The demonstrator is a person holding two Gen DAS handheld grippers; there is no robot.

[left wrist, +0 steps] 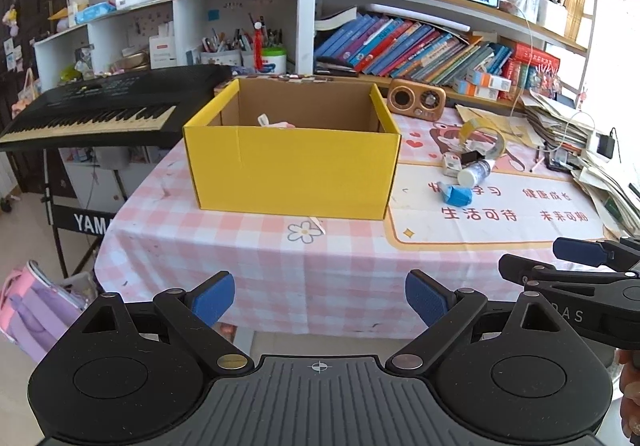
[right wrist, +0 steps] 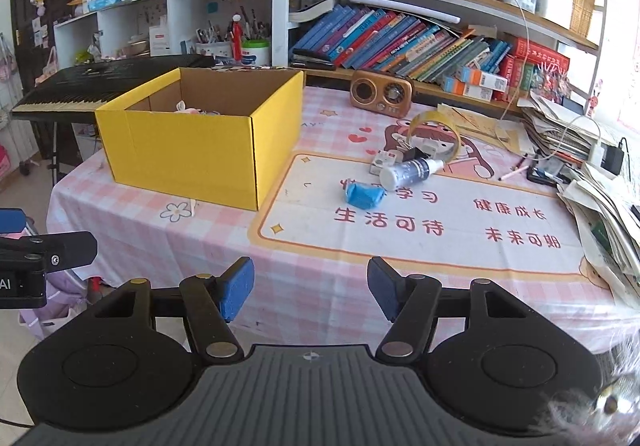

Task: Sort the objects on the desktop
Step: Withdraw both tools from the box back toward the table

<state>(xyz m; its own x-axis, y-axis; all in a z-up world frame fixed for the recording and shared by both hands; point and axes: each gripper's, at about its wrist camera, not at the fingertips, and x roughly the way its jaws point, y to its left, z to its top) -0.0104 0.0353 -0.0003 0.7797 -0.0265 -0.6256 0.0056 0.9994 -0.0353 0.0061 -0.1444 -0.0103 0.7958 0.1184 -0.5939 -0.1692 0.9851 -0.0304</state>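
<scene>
An open yellow cardboard box (left wrist: 292, 169) stands on the table, with a pink item (left wrist: 276, 123) lying inside; it also shows in the right wrist view (right wrist: 192, 157). To its right lie a blue crumpled object (right wrist: 363, 194), a small spray bottle (right wrist: 408, 170), a black binder clip (right wrist: 414, 154), a small white box (right wrist: 385, 161) and a roll of clear tape (right wrist: 438, 131). My left gripper (left wrist: 320, 300) is open and empty at the table's front edge. My right gripper (right wrist: 311, 288) is open and empty, also at the front edge, well short of the objects.
A brown retro radio (right wrist: 382, 93) stands at the back of the table. Stacks of papers (right wrist: 600, 213) line the right side. A black keyboard (left wrist: 100, 109) stands left of the table. Bookshelves (right wrist: 420, 41) rise behind. The tablecloth (left wrist: 240, 254) is pink checked.
</scene>
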